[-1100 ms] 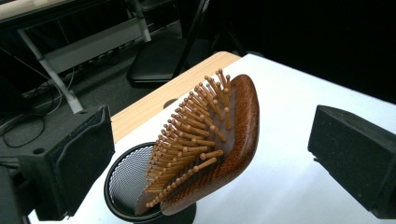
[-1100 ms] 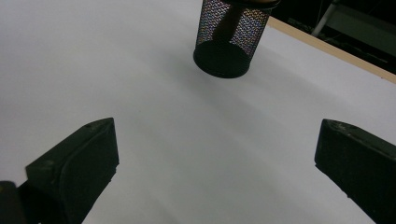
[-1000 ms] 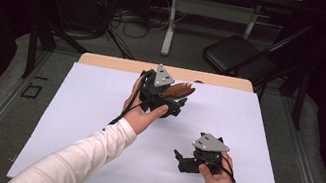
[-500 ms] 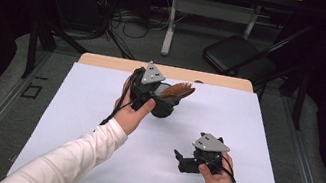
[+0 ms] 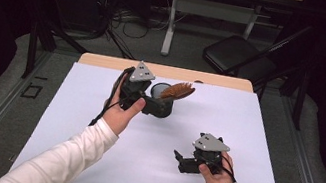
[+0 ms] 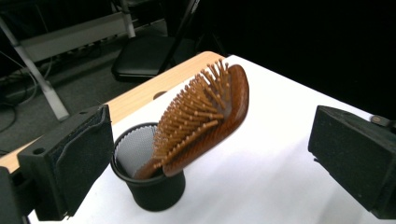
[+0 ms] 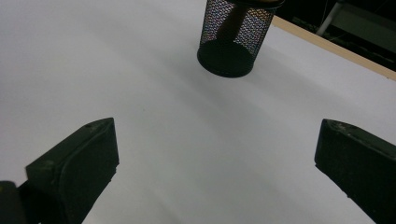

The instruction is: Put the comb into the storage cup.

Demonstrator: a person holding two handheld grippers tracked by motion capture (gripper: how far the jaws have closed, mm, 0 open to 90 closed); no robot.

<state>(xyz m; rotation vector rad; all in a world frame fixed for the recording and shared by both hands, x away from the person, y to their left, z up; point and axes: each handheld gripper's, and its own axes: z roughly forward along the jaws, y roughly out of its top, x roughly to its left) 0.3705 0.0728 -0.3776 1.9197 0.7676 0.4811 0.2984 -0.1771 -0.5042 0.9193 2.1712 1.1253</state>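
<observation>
Nearest the person, the right gripper [image 5: 180, 159] rests low over the white sheet covering the table [image 5: 242, 151], held in the right hand [image 5: 218, 175] close to the near edge; its jaws stand wide apart with nothing between them, and it looks parked there to stay out of the other hand's way; bare sheet lies all around it, so it has room to move left, right or forward, while the near edge sits just behind the wrist.

Farther out, the left gripper [image 5: 161, 105] is held in the left hand [image 5: 119, 112] right beside the black wire-mesh cylindrical cup [image 6: 147, 179]; its jaws are also spread wide and grip nothing, with the cup and brush in front of the gap between them; whether either jaw touches the cup I cannot tell.

The brown wooden paddle hairbrush [image 6: 201, 123] stands handle-down in the cup, its bristled head leaning out over the rim to the person's right, propped by the rim alone; that lean probably makes the cup prone to tipping if nudged.

Beyond the cup the sheet ends and a strip of the pale wooden tabletop [image 5: 223, 81] shows, the far edge being near; open sheet lies to the right, well clear.
</observation>
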